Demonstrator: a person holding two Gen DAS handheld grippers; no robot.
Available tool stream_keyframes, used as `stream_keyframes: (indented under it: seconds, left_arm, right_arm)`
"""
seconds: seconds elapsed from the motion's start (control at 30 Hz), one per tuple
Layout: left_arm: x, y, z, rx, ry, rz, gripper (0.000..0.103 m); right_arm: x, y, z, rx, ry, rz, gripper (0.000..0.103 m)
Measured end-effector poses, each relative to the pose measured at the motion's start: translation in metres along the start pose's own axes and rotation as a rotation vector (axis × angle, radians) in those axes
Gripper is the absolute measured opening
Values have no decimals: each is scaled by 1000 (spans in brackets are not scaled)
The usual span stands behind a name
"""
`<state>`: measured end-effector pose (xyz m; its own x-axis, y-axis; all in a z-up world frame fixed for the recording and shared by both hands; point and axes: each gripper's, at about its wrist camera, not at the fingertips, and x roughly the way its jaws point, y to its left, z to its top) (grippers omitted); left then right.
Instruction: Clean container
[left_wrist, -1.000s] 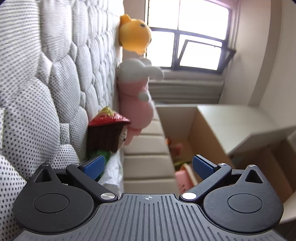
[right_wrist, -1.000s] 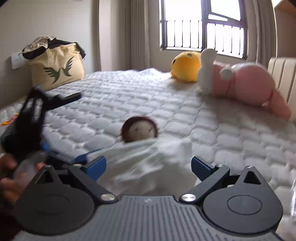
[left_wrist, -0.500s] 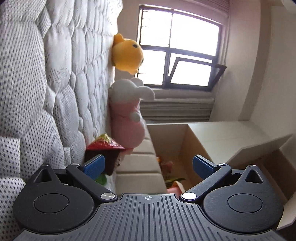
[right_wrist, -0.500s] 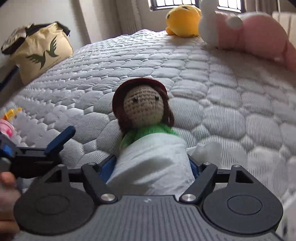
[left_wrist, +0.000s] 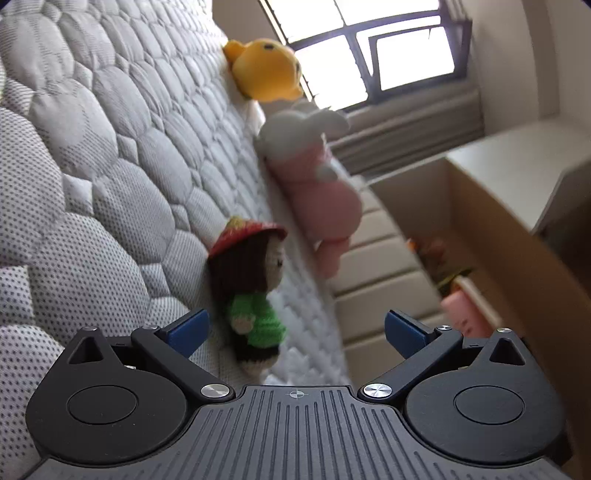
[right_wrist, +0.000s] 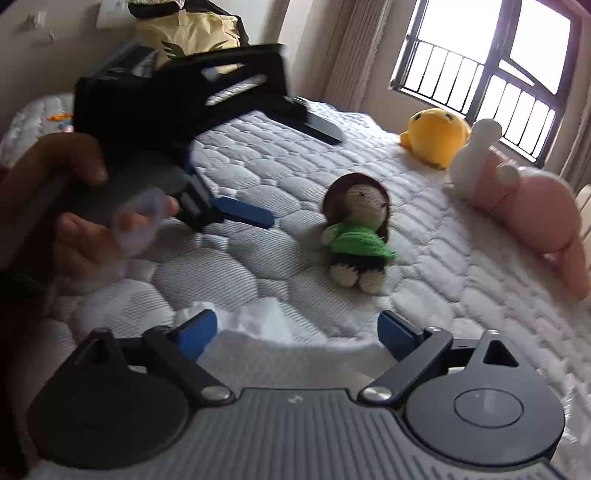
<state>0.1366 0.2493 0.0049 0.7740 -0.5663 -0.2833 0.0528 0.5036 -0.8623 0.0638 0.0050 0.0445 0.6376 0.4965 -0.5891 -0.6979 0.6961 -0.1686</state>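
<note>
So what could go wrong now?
The white tissue lies loose between the open fingers of the right gripper, so it could get left on the mattress. The left gripper reaches close to the crocheted doll and might knock it over.

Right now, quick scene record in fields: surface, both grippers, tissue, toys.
surface: quilted mattress
left gripper: open, empty
right gripper: open, above the tissue
tissue: white, crumpled, lying on the mattress
crochet doll: on its back, green top, apart from both grippers
yellow plush: near the window
pink plush: beside the yellow one
</note>
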Motion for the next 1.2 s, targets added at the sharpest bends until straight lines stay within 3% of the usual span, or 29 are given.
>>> stream_keyframes:
  seconds: [0.1, 0.23, 0.33, 0.47, 0.5, 0.53, 0.57, 0.7, 0.87, 0.97, 1.03, 1.13, 1.17, 1.2]
  left_arm:
    - [28, -13, -2, 31, 43, 110, 103]
    - [70, -23, 10, 72, 38, 240, 103]
    - [96, -26, 19, 125, 11, 271, 103]
    - [112, -30, 14, 253, 0, 265, 100]
    - [112, -31, 14, 274, 13, 259, 88]
    - [112, -30, 14, 286, 30, 251, 68]
    - [108, -27, 15, 279, 51, 228, 63]
    - [88, -16, 15, 236, 134, 125, 63]
    - [61, -25, -3, 365, 264, 92, 60]
    - [50, -39, -12, 508, 350, 73, 58]
    - [50, -47, -15, 590, 394, 68, 65]
    - [64, -45, -10, 579, 409, 59, 78]
    - [68, -43, -10, 573, 396, 73, 79]
    - [72, -42, -9, 568, 383, 92, 79]
  right_arm:
    - [2, -5, -11, 88, -6, 98, 80]
    - [-12, -13, -29, 141, -71, 105, 83]
    - [-31, -31, -34, 188, -108, 107, 96]
    - [-54, -62, -44, 260, -150, 30, 99]
    - [-57, -69, -48, 292, -151, 27, 100]
    - [-59, -76, -52, 324, -152, 23, 100]
    - [-62, -83, -56, 356, -153, 20, 100]
    - [-63, -101, -72, 448, -162, 7, 100]
    - [-71, -102, -77, 450, -195, -21, 100]
    - [-78, -106, -75, 522, -253, 83, 100]
    - [-78, -107, -71, 621, -304, 195, 103]
    - [-47, -109, -67, 801, -285, 394, 102]
    - [-34, -109, -68, 838, -255, 409, 102]
    - [-24, -109, -69, 851, -231, 368, 100]
